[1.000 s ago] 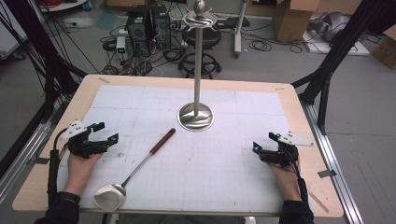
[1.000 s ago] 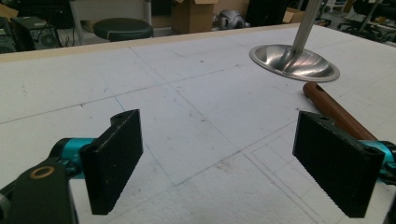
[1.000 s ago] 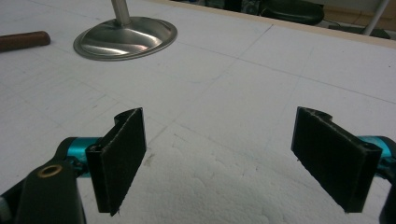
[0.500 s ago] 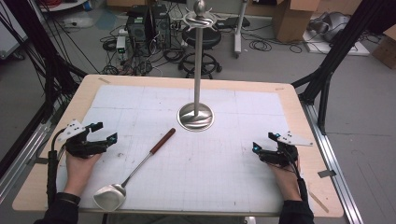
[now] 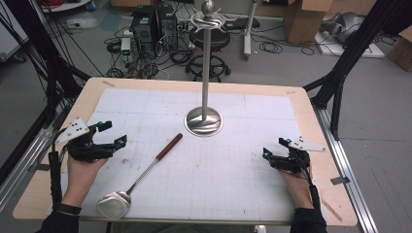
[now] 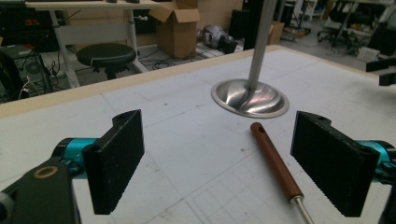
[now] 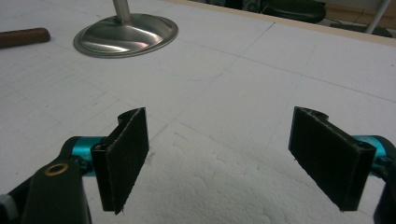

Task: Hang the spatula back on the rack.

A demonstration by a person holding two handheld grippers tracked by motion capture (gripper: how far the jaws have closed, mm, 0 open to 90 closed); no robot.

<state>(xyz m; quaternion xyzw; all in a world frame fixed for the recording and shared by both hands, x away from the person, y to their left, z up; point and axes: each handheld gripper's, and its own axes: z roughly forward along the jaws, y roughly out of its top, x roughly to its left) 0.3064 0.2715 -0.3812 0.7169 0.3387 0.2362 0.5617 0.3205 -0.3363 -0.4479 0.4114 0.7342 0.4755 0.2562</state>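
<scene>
A steel ladle lies on the white mat, its brown wooden handle (image 5: 169, 145) pointing toward the stand and its bowl (image 5: 113, 204) near the front edge. A steel stand rises mid-table from a round base (image 5: 204, 122) to a hooked top (image 5: 208, 18). My left gripper (image 5: 112, 133) rests open at the left, its jaws wide apart and empty. In the left gripper view the left gripper (image 6: 224, 158) faces the handle (image 6: 274, 161) and the base (image 6: 250, 98). At the right my right gripper (image 5: 275, 148) stands open and empty. Beyond the right gripper (image 7: 224, 158) lies the base (image 7: 126, 33).
The white gridded mat (image 5: 243, 170) covers most of the wooden table (image 5: 316, 116). Black frame struts (image 5: 340, 73) stand at the table's sides. On the floor behind are a stool (image 5: 209, 39), computer gear (image 5: 150, 24), cables and cardboard boxes (image 5: 303, 19).
</scene>
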